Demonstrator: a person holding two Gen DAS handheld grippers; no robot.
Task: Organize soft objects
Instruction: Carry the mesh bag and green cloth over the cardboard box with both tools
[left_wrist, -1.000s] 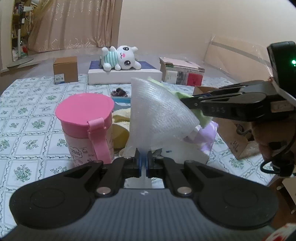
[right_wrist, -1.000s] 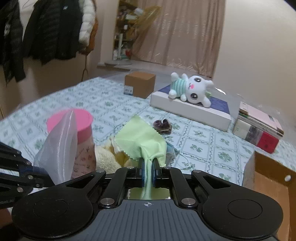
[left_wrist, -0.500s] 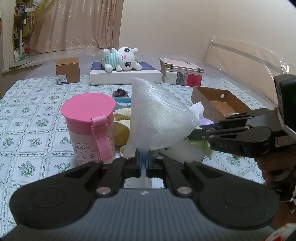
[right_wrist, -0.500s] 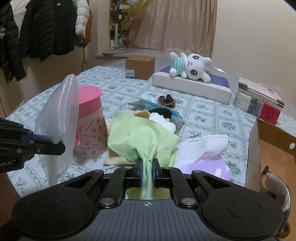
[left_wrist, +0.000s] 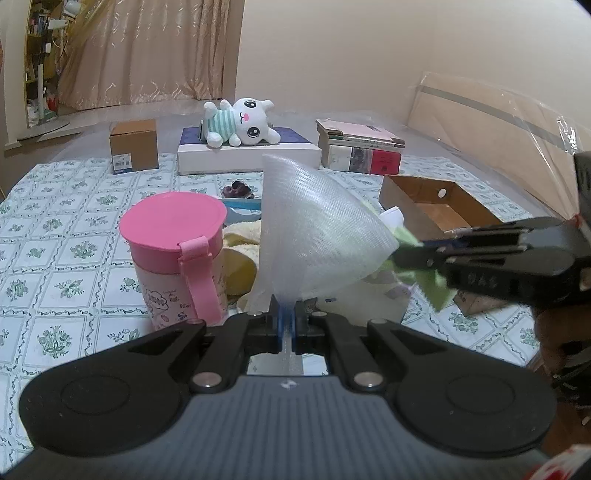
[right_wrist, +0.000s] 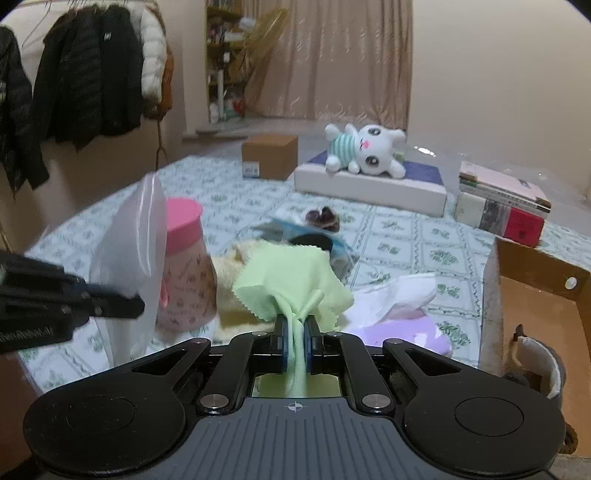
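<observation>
My left gripper is shut on a translucent white plastic bag that stands up in a cone above its fingers. My right gripper is shut on a light green cloth, which bunches between the pads and fans out above them. In the left wrist view the right gripper reaches in from the right with the green cloth hanging just behind the bag's edge. In the right wrist view the left gripper holds the plastic bag at the left. A yellow towel lies beneath.
A pink-lidded cup stands left of the bag. A purple tissue pack, an open cardboard box, a plush toy on a white box, stacked books and a small brown carton sit on the patterned bedspread.
The right gripper has swung the green cloth from above the bag's far side down toward the right, rolling a little. The left gripper and its bag stayed put.
</observation>
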